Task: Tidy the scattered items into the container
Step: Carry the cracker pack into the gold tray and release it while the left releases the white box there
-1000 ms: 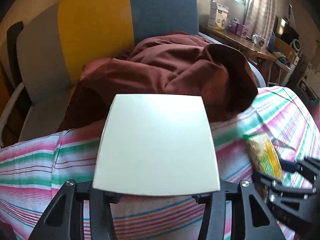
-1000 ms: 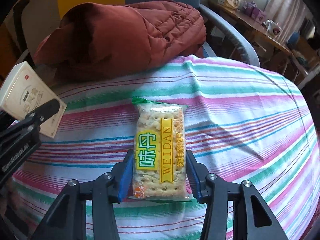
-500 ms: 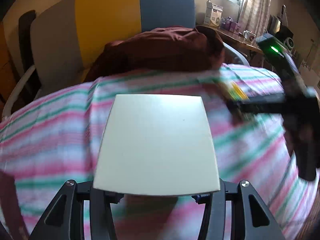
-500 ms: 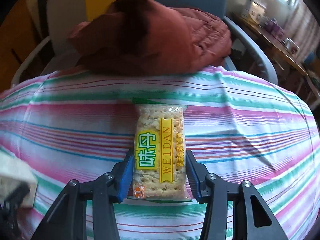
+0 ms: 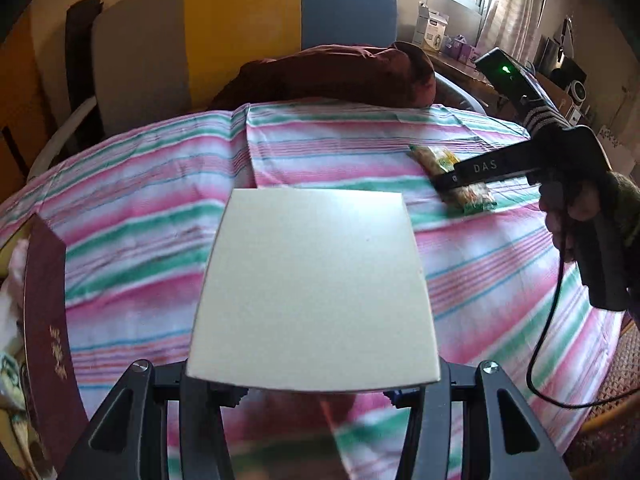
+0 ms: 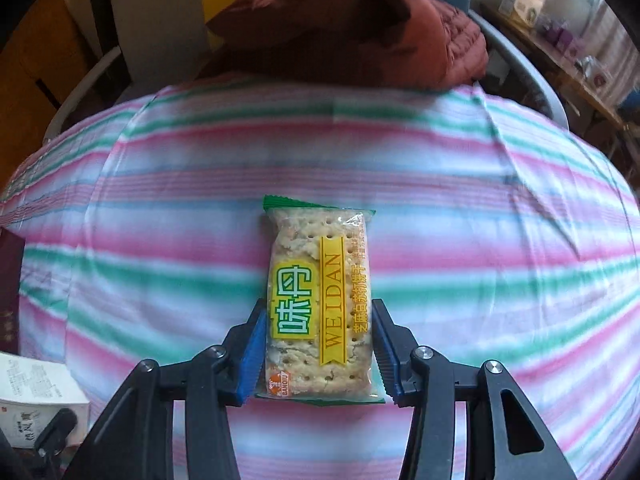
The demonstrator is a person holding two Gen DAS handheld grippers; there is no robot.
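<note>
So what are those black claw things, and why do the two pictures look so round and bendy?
No robot here: a person holds a grabbing tool in each hand. Each tool has two fingers and a small camera looking forward along them. The camera lens sees very wide, so straight lines bend.

One picture comes from the left tool. It is clamped on a flat white box, seen from its plain side. In that picture you also see the person's hand holding the right tool, and a dark red box at the left edge.

The other picture comes from the right tool. It is squeezing a cracker packet between blue pads.

Underneath is a striped cloth, pink, green and white. Behind it a dark red jacket lies on a chair.
</note>
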